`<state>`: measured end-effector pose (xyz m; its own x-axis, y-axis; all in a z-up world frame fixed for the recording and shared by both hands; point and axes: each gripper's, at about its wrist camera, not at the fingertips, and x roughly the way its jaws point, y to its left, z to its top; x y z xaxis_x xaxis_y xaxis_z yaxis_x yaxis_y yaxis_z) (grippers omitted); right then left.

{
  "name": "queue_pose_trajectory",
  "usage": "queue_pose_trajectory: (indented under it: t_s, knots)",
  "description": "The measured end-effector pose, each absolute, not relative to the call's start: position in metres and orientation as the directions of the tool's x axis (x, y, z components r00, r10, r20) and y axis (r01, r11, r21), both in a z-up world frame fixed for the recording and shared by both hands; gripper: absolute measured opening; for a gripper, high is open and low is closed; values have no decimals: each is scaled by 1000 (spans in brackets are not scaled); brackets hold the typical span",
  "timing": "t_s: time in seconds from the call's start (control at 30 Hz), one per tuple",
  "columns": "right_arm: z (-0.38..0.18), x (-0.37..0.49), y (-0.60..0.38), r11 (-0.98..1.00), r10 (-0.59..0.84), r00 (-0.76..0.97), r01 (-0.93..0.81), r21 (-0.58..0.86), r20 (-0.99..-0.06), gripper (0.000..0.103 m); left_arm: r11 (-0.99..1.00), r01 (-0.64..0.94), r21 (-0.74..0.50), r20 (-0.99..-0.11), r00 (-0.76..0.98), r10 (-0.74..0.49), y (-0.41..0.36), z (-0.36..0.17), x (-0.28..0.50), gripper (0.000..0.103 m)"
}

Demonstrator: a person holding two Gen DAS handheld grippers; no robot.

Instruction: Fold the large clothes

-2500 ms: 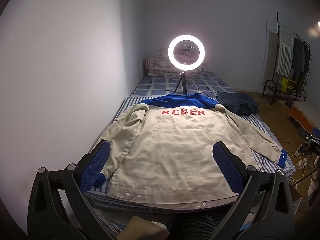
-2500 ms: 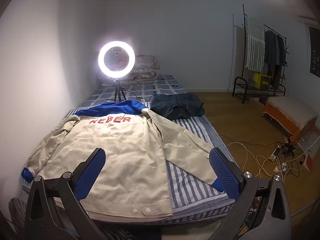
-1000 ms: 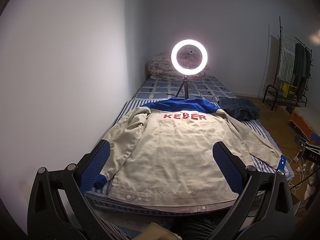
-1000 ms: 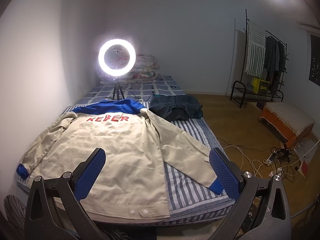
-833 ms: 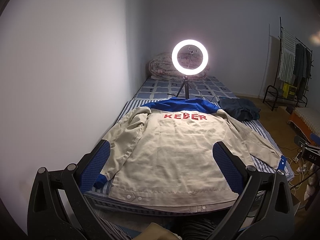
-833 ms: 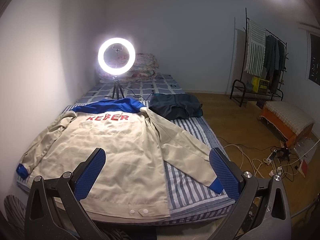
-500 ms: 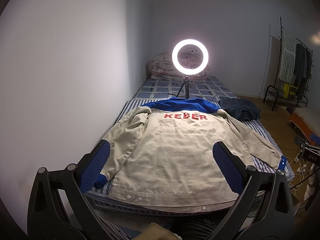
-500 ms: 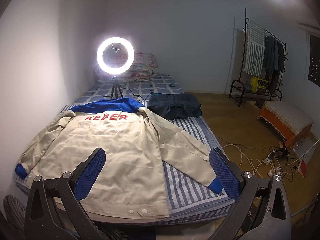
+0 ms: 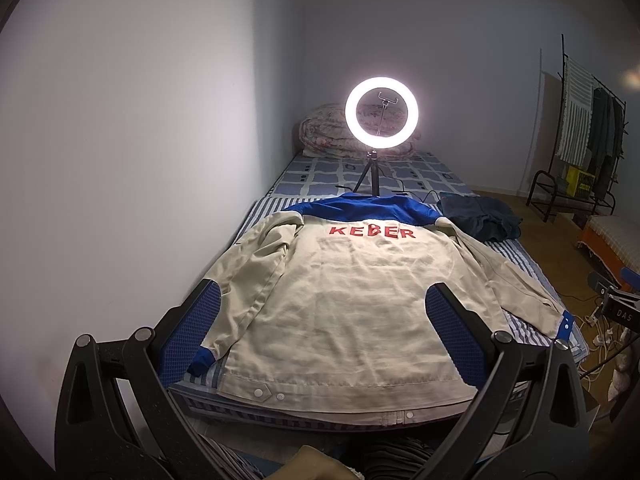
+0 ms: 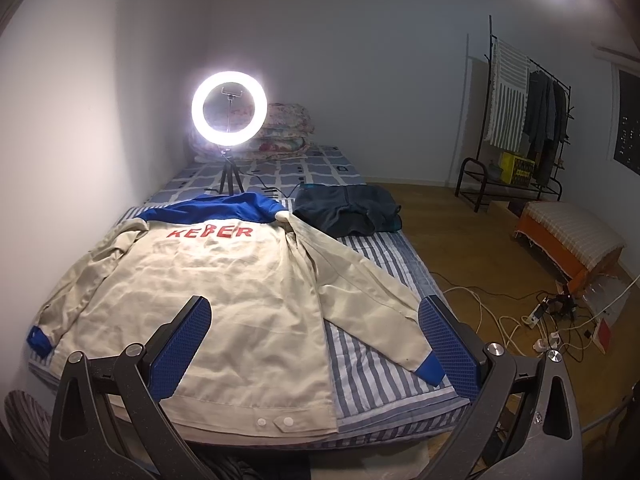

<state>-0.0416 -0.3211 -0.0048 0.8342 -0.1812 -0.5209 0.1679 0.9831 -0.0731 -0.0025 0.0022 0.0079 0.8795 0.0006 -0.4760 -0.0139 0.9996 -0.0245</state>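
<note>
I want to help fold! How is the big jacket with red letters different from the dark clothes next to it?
The jacket is cream with a blue top; the dark clothes are navy all over. The jacket lies spread flat, sleeves out; the dark clothes sit bunched in a heap. The jacket covers far more of the bed. Both rest on the bed, and neither gripper touches them.
</note>
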Motion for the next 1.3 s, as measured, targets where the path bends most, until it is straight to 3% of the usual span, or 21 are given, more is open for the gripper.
queue_pose_trajectory:
  t_s: [0.7, 1.3]
  knots:
    - [0, -18, -282, 978, -205, 831, 158, -134, -517, 103, 997, -79, -13, -496, 866, 62, 29, -11, 0, 103]
    - [5, 16, -237, 985, -145, 845, 73, -158, -514, 103, 992, -126, 1, -504, 856, 110, 53, -21, 5, 103]
